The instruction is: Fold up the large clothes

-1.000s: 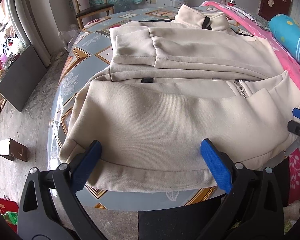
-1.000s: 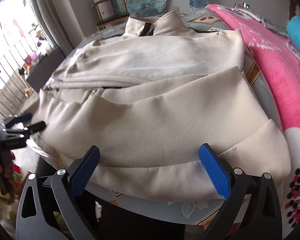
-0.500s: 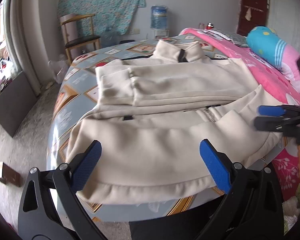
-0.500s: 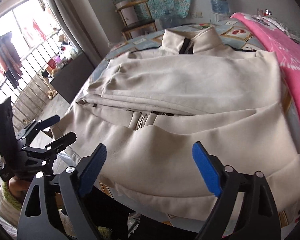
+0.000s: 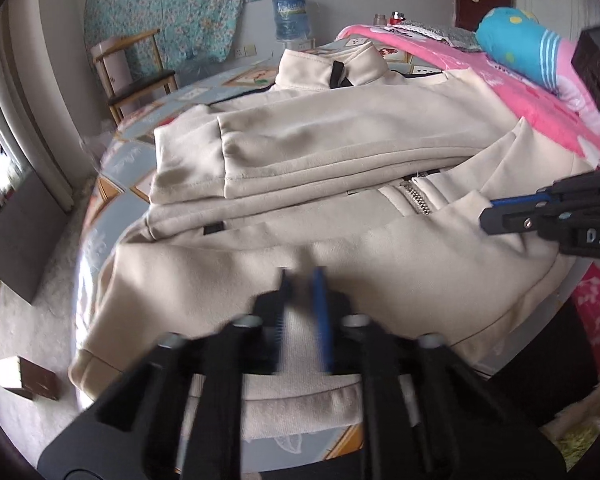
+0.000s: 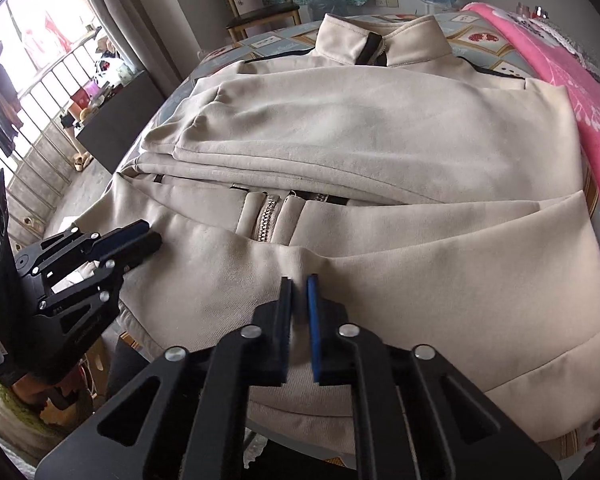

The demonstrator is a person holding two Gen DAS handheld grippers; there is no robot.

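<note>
A large cream zip-up jacket (image 5: pixel 340 152) lies on a patterned round table (image 5: pixel 112 168), sleeves folded across the chest, collar at the far side. It also shows in the right wrist view (image 6: pixel 380 128). My left gripper (image 5: pixel 303 276) is shut on a pinch of the jacket's lower left part, near the hem. My right gripper (image 6: pixel 299 280) is shut on a pinch of the lower right part, below the zipper (image 6: pixel 266 220). Each gripper shows in the other's view: the right one (image 5: pixel 496 210), the left one (image 6: pixel 148 236).
A pink blanket (image 5: pixel 500 64) with a blue pillow (image 5: pixel 516 40) lies on the right. A wooden chair (image 5: pixel 132 76) and a water bottle (image 5: pixel 290 12) stand behind the table. A small box (image 5: pixel 24 376) lies on the floor at left.
Both grippers were wide open over the jacket's hem. Both have since closed, each pinching the fabric of the lower part. The cameras have also risen and drawn closer together.
</note>
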